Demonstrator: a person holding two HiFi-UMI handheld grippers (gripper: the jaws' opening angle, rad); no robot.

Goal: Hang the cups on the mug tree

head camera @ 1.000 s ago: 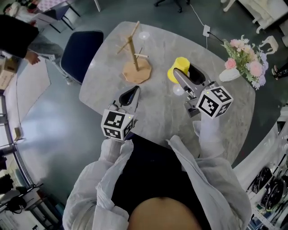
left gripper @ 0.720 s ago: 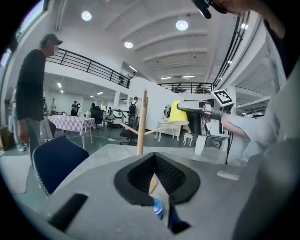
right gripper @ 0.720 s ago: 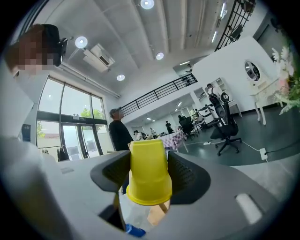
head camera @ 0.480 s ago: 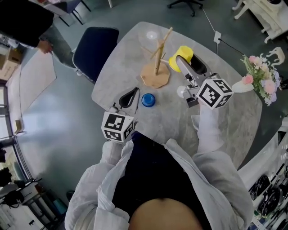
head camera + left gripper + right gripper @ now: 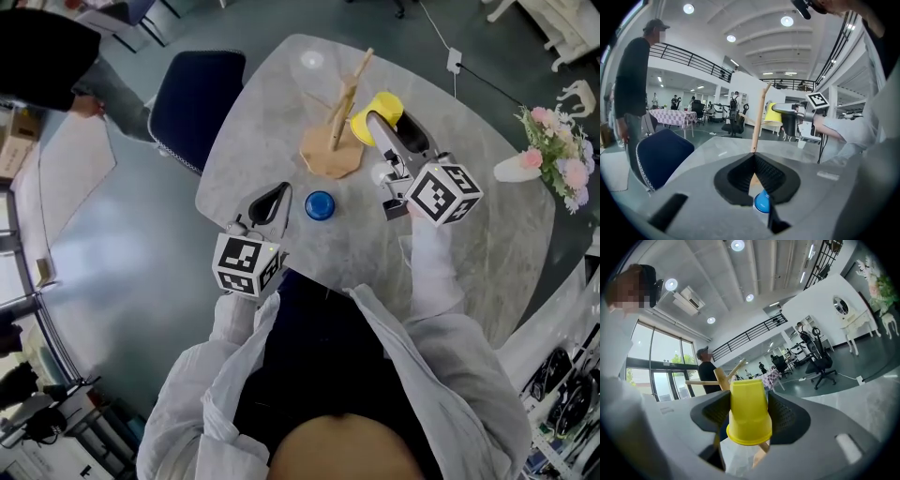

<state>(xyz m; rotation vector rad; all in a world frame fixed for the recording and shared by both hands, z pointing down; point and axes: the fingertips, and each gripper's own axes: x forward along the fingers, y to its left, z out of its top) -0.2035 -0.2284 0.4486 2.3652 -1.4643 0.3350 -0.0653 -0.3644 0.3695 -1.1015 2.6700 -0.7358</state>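
Where grey floor surrounds it, the marble table bears the mug tree.

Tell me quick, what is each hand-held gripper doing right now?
Left hand-held gripper: closed, holding nothing.
Right hand-held gripper: closed on the small yellow plastic cup.

A grey marble-patterned table stood on a dark, glossy floor. A navy-blue chair sat just beside its far left edge. Pink flowers in a white vase stood near its right edge. Beyond the chair was a person in a dark top. A white plug block lay on the floor.
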